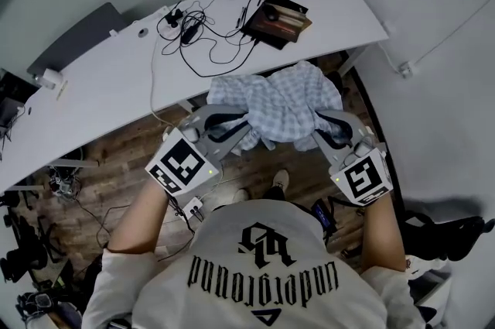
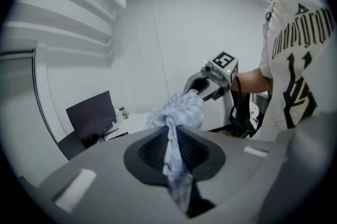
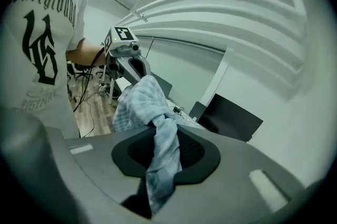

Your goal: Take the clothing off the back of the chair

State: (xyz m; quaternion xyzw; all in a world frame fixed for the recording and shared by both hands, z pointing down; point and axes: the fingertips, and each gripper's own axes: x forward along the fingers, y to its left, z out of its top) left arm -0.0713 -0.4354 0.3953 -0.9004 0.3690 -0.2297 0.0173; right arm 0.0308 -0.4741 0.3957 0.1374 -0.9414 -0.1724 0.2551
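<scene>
Spanning both, the checked shirt [image 1: 280, 104] is pinched in the left claw [image 1: 243, 128] and right claw [image 1: 319, 129] — one fold each

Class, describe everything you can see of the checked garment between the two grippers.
The garment is thin, soft-looking cloth in a light blue-and-white check, crumpled into a loose bunch. It hangs between the left gripper and the right gripper, each shut on a twisted fold whose tail trails past the jaws. It is above the wooden floor, near the white desk. No collar or sleeves can be made out.
</scene>
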